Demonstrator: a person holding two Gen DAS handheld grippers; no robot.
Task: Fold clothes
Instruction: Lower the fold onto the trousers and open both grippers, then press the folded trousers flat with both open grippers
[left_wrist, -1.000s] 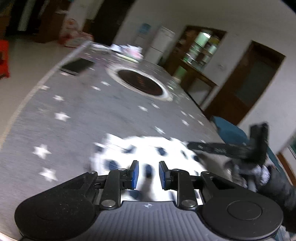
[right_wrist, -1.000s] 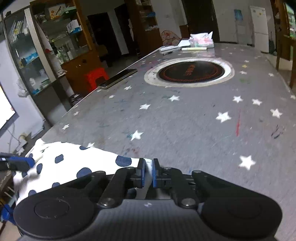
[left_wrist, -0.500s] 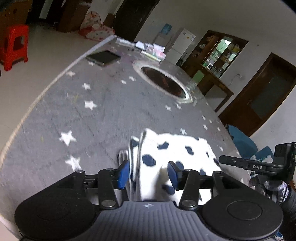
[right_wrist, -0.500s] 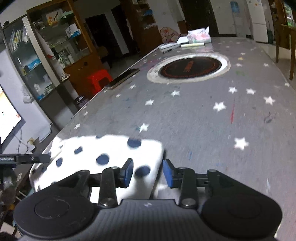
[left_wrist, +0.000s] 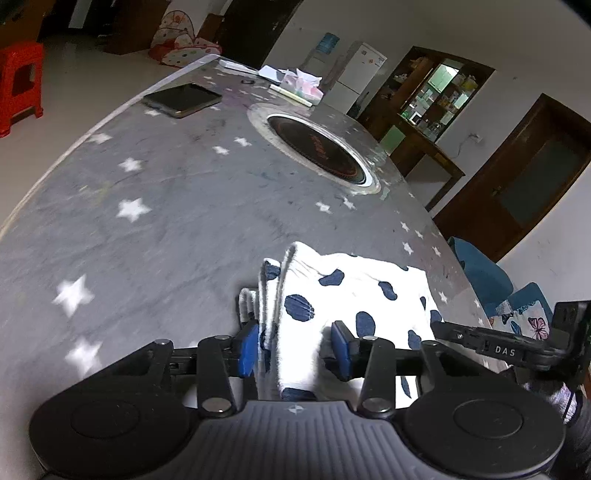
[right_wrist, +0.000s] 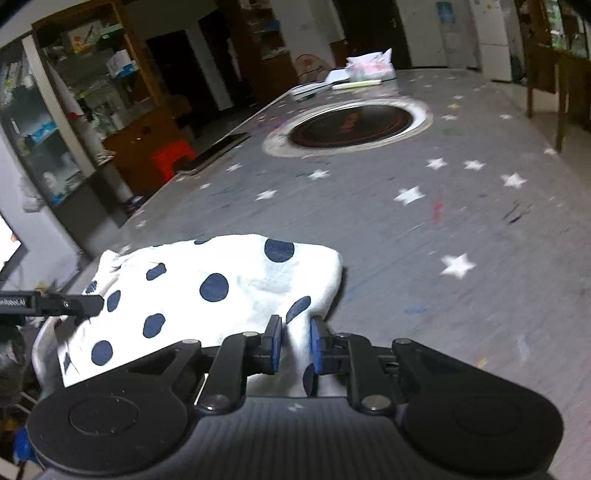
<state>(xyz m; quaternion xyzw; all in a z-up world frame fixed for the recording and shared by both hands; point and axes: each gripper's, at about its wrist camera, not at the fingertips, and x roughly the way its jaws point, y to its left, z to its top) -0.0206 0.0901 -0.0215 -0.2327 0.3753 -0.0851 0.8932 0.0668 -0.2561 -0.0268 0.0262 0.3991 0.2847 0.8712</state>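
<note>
left tongs (left_wrist: 293, 345) – spread wider since 0.5 s ago, cloth (left_wrist: 332, 295) loose between | right tongs (right_wrist: 295, 341) – narrowed, pinching cloth corner | fold likely set, lower centre of worktop (left_wrist: 184, 192)

"DAS" on right gripper (left_wrist: 509, 350) arm.

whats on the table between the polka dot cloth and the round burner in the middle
Nothing: in the right wrist view, only bare star-printed tablecloth runs from the polka dot cloth to the round burner. The left wrist view shows the same.
</note>
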